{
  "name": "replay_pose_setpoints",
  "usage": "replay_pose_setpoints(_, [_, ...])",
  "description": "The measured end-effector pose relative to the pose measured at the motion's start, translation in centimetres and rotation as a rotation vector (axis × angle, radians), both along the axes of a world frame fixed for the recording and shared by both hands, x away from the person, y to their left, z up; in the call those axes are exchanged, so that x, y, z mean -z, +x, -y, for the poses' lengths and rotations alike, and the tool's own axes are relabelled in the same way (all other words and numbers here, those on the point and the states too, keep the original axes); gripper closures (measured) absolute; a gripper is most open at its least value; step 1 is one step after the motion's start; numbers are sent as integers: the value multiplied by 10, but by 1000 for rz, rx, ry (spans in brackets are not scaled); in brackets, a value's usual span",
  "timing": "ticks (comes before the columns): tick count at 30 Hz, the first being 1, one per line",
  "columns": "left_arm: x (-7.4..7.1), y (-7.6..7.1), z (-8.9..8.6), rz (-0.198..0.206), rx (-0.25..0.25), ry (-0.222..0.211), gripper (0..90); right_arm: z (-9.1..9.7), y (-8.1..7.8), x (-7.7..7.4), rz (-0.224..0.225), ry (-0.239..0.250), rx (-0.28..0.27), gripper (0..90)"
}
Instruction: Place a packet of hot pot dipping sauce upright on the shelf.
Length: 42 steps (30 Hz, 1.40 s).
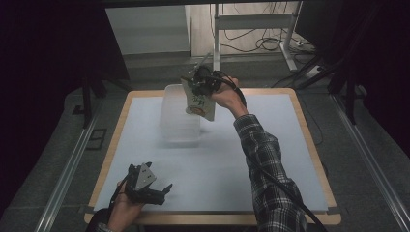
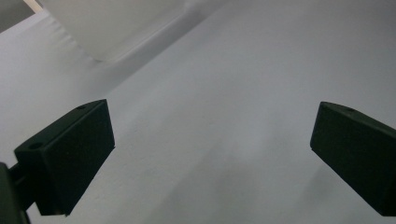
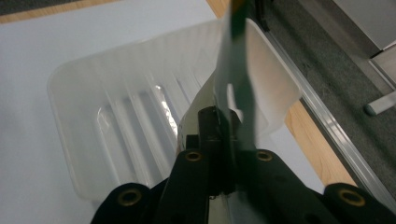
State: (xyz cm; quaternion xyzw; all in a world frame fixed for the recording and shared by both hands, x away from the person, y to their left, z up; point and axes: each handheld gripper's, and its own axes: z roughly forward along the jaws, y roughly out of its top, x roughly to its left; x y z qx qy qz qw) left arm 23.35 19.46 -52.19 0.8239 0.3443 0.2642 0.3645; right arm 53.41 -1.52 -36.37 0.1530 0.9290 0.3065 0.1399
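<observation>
At about 7 o'clock on the desk (image 1: 270,159), near its front edge, the left hand-held gripper (image 1: 157,189) rests low over the white surface in the person's left hand (image 1: 123,205). Its jaws stand wide apart with nothing between them; the left gripper view shows bare white desk in the gap and, toward 11 o'clock, a corner of the plastic bin.

Moving right, a translucent plastic bin (image 1: 176,121) sits at about 12 o'clock on the desk, just left of centre. In the right gripper view its ribbed floor looks empty.

Right of the bin, the right hand-held gripper (image 1: 196,83) is raised above the bin's right rim, held by the person's right hand (image 1: 227,96), with a plaid sleeve (image 1: 263,164) running back toward 5 o'clock. Its jaws are clamped together on the top edge of a snack pouch (image 1: 199,102), cream with green printing. The pouch hangs free below the jaws, tilted, off the desk, over the bin's right edge.

Judging from how it hangs, the pouch is light and soft: a thin, flexible film packet that bends rather than holding its shape, and is probably somewhat slick. The flat sealed top strip looks the best place to pinch it, since the body would likely crumple or slide. A firm squeeze on the middle could crush whatever is inside. Gripped by one edge, it may swing or twist.
</observation>
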Motion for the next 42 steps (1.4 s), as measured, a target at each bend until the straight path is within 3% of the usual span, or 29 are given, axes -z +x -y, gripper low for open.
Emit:
replay_pose_setpoints(21, [0, -1, 0, 2, 1, 5, 0, -55, -6, 14, -8, 65, -43, 893])
replay_pose_setpoints(29, [-1, -1, 0, 4, 3, 7, 0, -65, -4, 30, -17, 39, -51, 889])
replay_pose_setpoints(34, [0, -1, 1, 4, 5, 8, 0, -60, -2, 37, -1, 29, -30, 793])
replay_pose_setpoints(42, [0, -1, 2, 3, 7, 16, 0, -57, -9, 34, 39, 28, -33, 644])
